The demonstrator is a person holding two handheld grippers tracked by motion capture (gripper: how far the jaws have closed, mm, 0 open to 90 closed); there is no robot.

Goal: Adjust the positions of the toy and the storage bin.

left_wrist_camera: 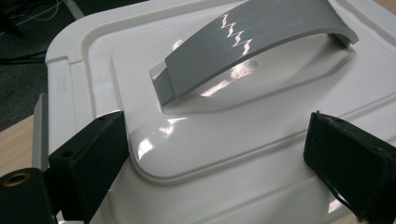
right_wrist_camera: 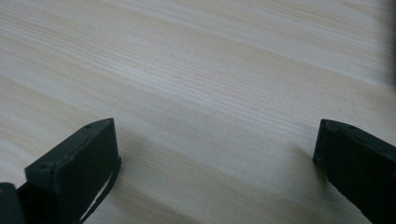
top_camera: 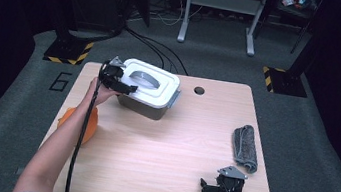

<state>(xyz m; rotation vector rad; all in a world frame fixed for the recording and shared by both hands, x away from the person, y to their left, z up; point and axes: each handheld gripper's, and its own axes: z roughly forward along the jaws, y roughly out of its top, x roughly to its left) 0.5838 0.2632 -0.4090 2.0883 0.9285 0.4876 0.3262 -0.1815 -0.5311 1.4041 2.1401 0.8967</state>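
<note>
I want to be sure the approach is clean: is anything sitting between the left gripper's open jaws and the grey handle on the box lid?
Nothing visible does. The left gripper hangs over the white lid, jaws wide apart, and only bare glossy lid lies between them and the grey handle.

Spread fingers (left_wrist_camera: 88, 163) over white lid (left_wrist_camera: 261, 126)

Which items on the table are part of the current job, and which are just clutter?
In play:
- storage box, grey body
- its white lid with the grey handle
- left gripper, open, poised over the lid

Lying about:
- orange object, partly hidden by the left forearm
- folded grey cloth
- right gripper, open, low over bare table
</note>
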